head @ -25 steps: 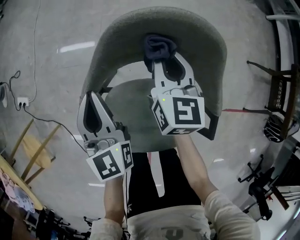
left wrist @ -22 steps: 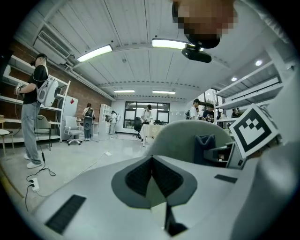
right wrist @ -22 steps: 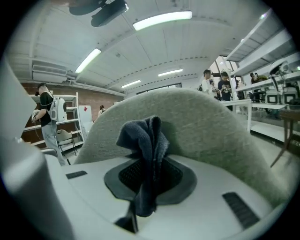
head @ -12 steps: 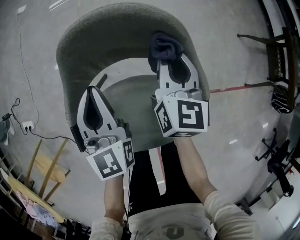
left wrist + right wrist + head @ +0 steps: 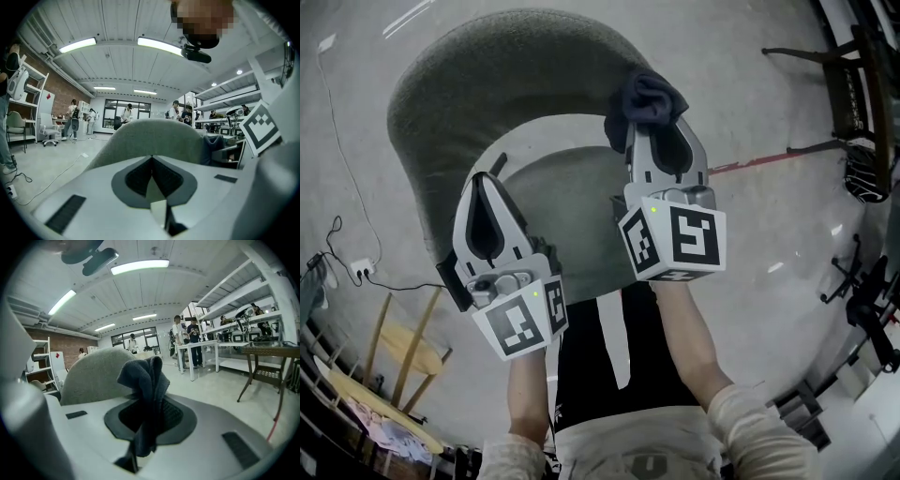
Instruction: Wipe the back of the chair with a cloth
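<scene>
- Right tongs (image 5: 146,399) clamped on dark cloth (image 5: 143,376), at right end of chair back (image 5: 487,84).
- Left tongs (image 5: 151,161) shut, empty, over its left end.
- Head view only: floor cable (image 5: 398,281); gripper views: people (image 5: 190,341) behind.

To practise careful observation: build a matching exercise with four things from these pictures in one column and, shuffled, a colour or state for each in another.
1 cloth
2 left hand-held gripper
3 right hand-held gripper
4 chair back

A jaws together, nothing between
B grey, curved
C dark, bunched
D clamped on the cloth

Pairs: 1-C; 2-A; 3-D; 4-B
</scene>
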Available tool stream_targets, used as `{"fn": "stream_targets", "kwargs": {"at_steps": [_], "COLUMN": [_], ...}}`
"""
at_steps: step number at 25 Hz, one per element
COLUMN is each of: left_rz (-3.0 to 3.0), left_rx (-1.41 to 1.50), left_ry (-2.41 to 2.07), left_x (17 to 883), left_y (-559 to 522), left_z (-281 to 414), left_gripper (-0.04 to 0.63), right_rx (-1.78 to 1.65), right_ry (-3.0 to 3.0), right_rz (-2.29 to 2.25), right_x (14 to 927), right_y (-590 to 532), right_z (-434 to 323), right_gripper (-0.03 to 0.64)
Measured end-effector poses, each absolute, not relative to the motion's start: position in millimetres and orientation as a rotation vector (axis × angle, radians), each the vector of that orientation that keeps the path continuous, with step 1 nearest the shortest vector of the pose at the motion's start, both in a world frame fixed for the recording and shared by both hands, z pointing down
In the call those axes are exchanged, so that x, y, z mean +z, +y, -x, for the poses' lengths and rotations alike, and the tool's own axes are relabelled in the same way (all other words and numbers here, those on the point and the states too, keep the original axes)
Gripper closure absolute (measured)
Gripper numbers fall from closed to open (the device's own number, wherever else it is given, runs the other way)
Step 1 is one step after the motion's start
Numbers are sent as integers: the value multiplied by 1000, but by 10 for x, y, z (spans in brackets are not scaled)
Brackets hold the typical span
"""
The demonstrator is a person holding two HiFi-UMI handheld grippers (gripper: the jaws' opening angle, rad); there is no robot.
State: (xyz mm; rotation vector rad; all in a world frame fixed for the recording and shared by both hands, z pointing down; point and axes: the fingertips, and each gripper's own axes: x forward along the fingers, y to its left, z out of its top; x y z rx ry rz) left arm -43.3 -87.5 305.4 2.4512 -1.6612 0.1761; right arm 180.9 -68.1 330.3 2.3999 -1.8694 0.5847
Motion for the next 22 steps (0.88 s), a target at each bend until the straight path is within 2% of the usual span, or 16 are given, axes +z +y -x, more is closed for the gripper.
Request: {"fn": "stream_targets", "kwargs": {"at_steps": [11, 17, 22], "left_rz": [-2388, -2295, -2174], "left_rx": [138, 100, 134], "left_ry": [-1781, -1920, -2033], "left_x": [3060, 3062, 3193], "left_y": [-812, -682, -522], "left_z": [638, 1019, 1347], "left_gripper": [580, 580, 580], "right_rx": [527, 435, 498], "right_ry": [-1920, -2253, -2553], "right_rz": [-2330, -2035, -1662], "right_x": [3282, 3220, 3294], "right_y": [-680, -853, -899], "right_z": [-1720, -889, 29], "right_gripper": [558, 558, 558]}}
